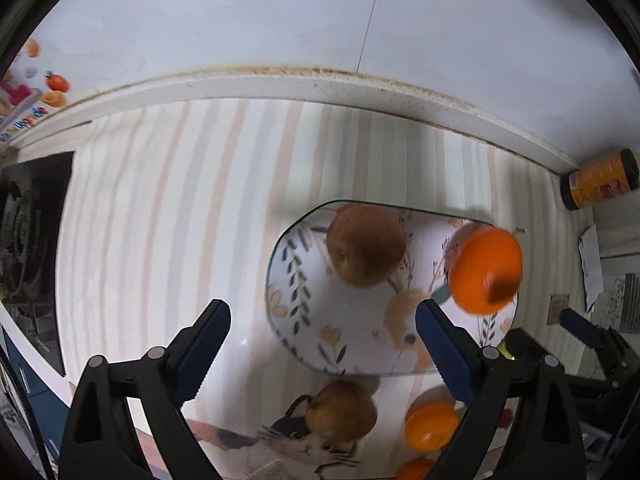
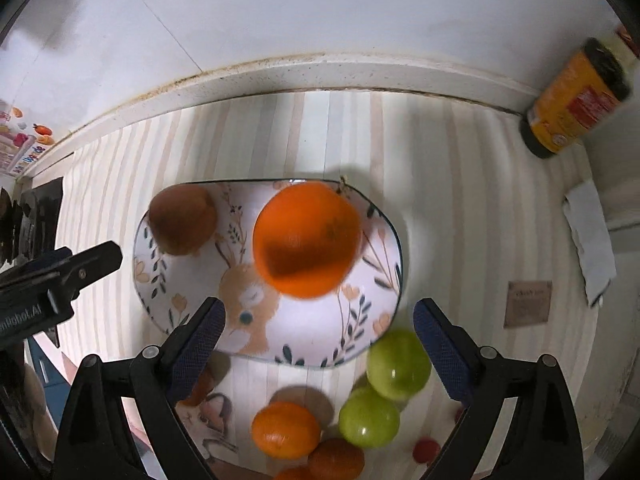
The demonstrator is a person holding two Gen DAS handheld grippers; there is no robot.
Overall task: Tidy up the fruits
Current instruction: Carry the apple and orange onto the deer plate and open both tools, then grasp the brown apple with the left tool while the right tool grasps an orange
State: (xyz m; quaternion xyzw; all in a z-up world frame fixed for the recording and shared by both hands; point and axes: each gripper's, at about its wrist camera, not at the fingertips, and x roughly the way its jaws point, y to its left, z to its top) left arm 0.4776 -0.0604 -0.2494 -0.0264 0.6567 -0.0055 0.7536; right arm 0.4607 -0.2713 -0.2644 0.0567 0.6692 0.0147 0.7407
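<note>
Both pairs of tongs pointed down at the striped cloth [image 2: 460,184]. Nearest the lens, the left gripper [image 1: 322,344] stood with its jaws spread wide and nothing between the pads; the right gripper [image 2: 318,340] was likewise wide apart and empty.

Beyond the right gripper's fingers lay the floral plate [image 2: 376,300]. On it the large orange [image 2: 306,238], somewhat blurred, sat toward twelve o'clock of the plate's middle, and a brown fruit [image 2: 182,218] sat at the plate's ten o'clock edge. Off the plate, at its five o'clock, two green apples [image 2: 384,388] touched each other, with a small orange [image 2: 285,429] at six o'clock and a darker orange fruit [image 2: 335,458] just beside it.

In the left wrist view, another brown fruit [image 1: 344,410] lay on a cat-print mat [image 1: 280,446] at six o'clock of the plate. An orange-labelled jar [image 2: 576,100] lay tilted at two o'clock by the wall.
</note>
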